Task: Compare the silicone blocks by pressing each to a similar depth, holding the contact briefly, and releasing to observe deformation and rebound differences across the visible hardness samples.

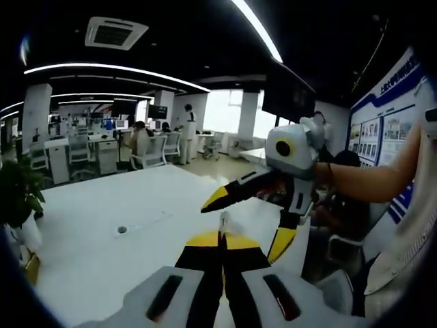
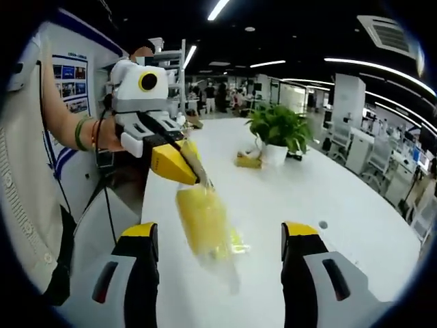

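Pressing looks barely begun: your left gripper (image 2: pixel 194 171), jaws together, tips onto what seems, through blur, a yellow silicone block (image 2: pixel 203 220) near the table's (image 2: pixel 328 191) left edge, while your right gripper (image 2: pixel 220 239) hangs apart.

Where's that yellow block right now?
In the right gripper view, the yellow block lies on the white table between the open right tongs, with the left tongs' tip at its far end.

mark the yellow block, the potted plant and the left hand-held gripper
yellow block (image 2: pixel 203 220), right gripper view, middle of its blurred body
potted plant (image 2: pixel 278 127), right gripper view, leaves
left hand-held gripper (image 2: pixel 198 176), right gripper view, its closed tips
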A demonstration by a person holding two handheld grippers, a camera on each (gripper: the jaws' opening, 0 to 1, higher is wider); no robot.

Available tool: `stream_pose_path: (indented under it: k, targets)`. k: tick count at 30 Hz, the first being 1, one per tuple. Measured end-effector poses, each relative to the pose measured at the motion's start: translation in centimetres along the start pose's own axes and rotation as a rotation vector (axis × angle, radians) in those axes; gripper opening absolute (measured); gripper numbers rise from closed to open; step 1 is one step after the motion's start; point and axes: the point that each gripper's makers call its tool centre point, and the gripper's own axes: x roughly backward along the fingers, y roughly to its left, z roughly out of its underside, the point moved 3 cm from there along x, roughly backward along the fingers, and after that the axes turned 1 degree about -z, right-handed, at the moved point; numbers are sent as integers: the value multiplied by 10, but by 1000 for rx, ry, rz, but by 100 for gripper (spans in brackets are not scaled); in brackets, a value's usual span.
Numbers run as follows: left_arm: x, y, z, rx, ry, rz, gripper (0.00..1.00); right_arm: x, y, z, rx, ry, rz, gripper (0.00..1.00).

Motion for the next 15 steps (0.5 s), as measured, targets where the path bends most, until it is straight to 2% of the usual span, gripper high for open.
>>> stream_pose_path:
  k: [6, 15]
  targets:
    - [0, 0, -4, 2, -5, 17, 0, -18, 4, -1, 22, 22, -56, 63]
    - [-3, -2, -10, -2, -5, 40, 0, -33, 6, -4, 40, 31, -111, 59]
